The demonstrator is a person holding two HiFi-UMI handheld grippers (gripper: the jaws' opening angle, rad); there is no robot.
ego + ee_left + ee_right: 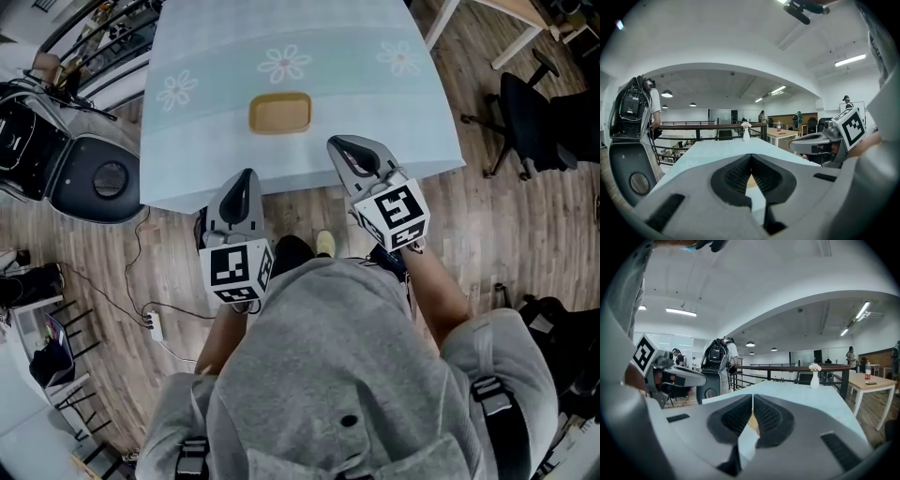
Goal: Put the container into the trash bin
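Note:
A shallow tan container [279, 112] lies on the light-blue flowered tablecloth [206, 56], near the table's front edge. Both grippers hover short of that edge, apart from the container. My left gripper [246, 175] is shut with nothing in it, below and left of the container. My right gripper [341, 144] is also shut and empty, just right of it. A tan sliver of the container [751, 181] shows behind the closed left gripper [751, 157], and another sliver of the container [751, 422] shows behind the right gripper [753, 397]. A dark grey bin [98, 178] with a round opening stands at the table's left.
A white vase with flowers [746, 131] stands at the table's far end. A black office chair [525, 117] is on the right, and a power strip with cables [155, 325] lies on the wood floor. Black gear [23, 141] sits beside the bin. A railing [787, 367] runs behind the table.

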